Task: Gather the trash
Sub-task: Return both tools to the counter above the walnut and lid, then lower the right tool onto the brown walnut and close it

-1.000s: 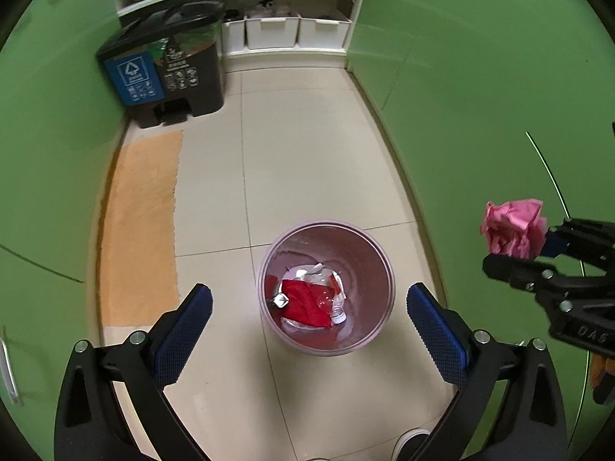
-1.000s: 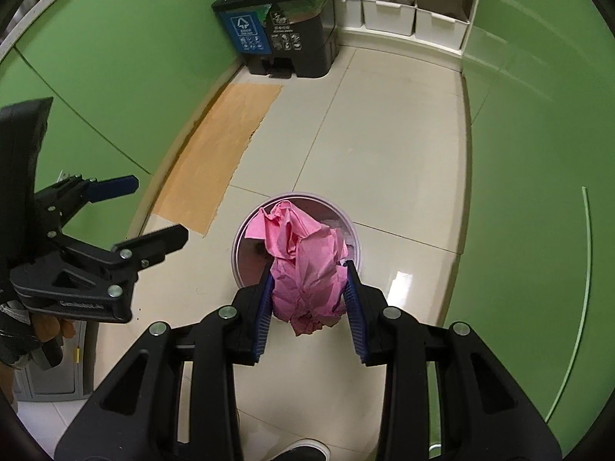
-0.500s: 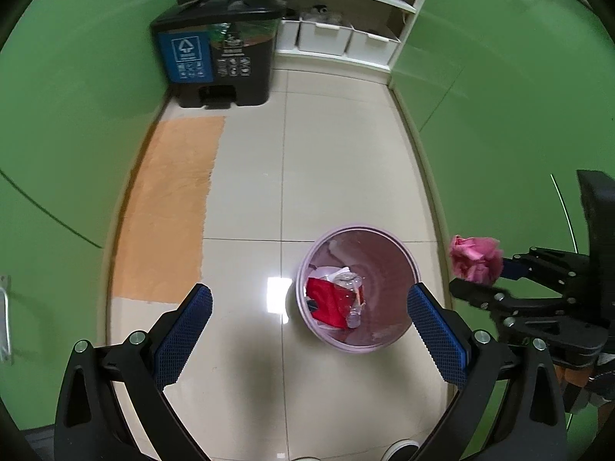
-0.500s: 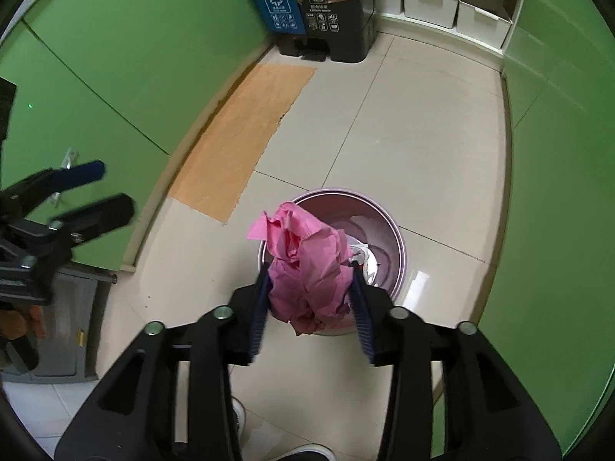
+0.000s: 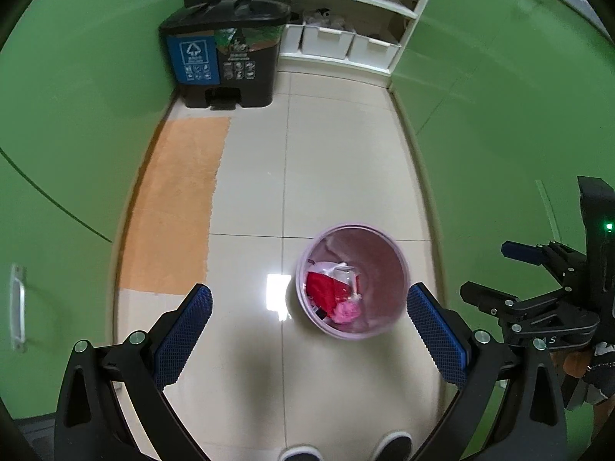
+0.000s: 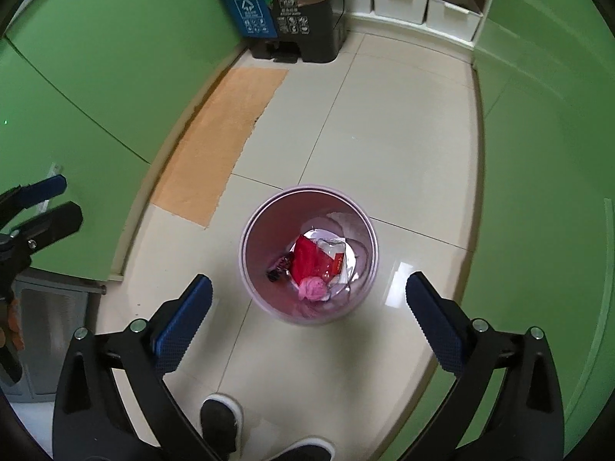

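Observation:
A round pink waste bin (image 6: 250, 265) stands on the tiled floor, also in the left wrist view (image 5: 399, 280). Inside lie a red wrapper (image 6: 305, 255), a clear plastic bottle (image 6: 332, 247) and a crumpled pink paper wad (image 6: 313, 288), which also shows in the left wrist view (image 5: 348, 311). My right gripper (image 6: 307, 320) is open and empty, held high above the bin. My left gripper (image 5: 309, 330) is open and empty, above the floor just left of the bin. The right gripper shows at the right edge of the left wrist view (image 5: 496, 269).
A black two-part pedal bin (image 5: 226, 53) with a blue recycling label stands at the far wall. White storage boxes (image 5: 338, 40) sit under a shelf. An orange mat (image 5: 177, 199) lies along the left green cabinets. The person's shoes (image 6: 223, 422) are below.
The right gripper opened and the pink paper wad dropped into the bin. Both grippers rose higher above the floor.

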